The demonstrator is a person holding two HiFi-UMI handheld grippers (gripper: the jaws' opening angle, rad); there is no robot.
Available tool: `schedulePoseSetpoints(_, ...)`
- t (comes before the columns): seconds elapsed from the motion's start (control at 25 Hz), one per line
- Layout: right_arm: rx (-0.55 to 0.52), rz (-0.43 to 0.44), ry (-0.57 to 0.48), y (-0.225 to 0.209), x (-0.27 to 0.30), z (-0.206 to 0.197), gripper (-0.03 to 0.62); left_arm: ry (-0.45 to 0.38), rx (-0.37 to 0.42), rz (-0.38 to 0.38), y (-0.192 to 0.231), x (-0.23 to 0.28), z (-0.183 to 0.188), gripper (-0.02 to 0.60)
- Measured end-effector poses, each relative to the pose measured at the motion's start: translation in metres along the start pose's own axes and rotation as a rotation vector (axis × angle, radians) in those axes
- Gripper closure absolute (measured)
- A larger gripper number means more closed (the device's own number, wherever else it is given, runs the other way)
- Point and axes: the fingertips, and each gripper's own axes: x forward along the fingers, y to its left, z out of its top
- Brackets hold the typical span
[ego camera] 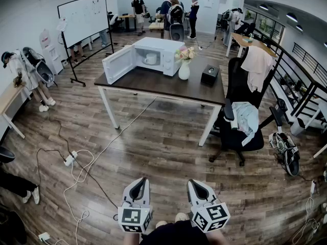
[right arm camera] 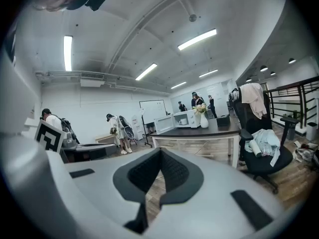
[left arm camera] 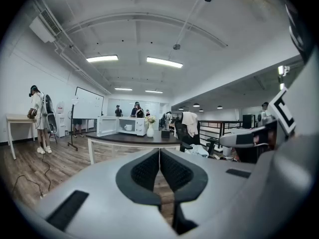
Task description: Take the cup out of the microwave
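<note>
- My left gripper (ego camera: 139, 184) hangs near me over the floor (ego camera: 153, 142), jaws closed on nothing.
- The cup (ego camera: 151, 59) sits inside the open microwave (ego camera: 164, 47) on the far table (ego camera: 153, 83).
- My right gripper (ego camera: 196, 185) is closed too, empty.

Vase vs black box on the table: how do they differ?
The vase is white, rounded and holds flowers; the black box is dark, squarish and lower. The vase stands right beside the microwave; the black box sits farther right, near the end of the table. Both rest upright on the table.
</note>
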Motion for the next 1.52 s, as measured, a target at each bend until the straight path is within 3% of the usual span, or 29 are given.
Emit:
schedulePoseSetpoints(0.6, 0.007, 0.022, 0.038, -0.037, 0.015, -0.002, 0.6, -0.036, -0.032, 0.035, -0.016, 0.032, 0.008, 0.567)
schedulePoseSetpoints(0.64, 0.011, 0.025, 0.041, -0.04, 0.017, -0.002, 0.599, -0.043, -0.035, 0.031, -0.018, 0.036, 0.009, 0.5)
schedulePoseSetpoints(0.68, 0.014, 0.028, 0.044, -0.044, 0.018, -0.002, 0.6, -0.044, -0.037, 0.028, -0.02, 0.041, 0.01, 0.345)
schedulePoseSetpoints(0.72, 0.017, 0.033, 0.046, -0.047, 0.02, -0.001, 0.6, -0.04, -0.041, 0.03, -0.021, 0.046, 0.01, 0.263)
schedulePoseSetpoints(1.12, 0.018, 0.079, 0.055, -0.083, 0.034, 0.001, 0.6, -0.048, -0.088, 0.14, -0.026, 0.081, 0.008, 0.129)
schedulePoseSetpoints(1.52, 0.041, 0.117, 0.092, -0.095, 0.052, -0.009, 0.6, -0.001, -0.047, 0.081, -0.043, 0.095, 0.002, 0.121)
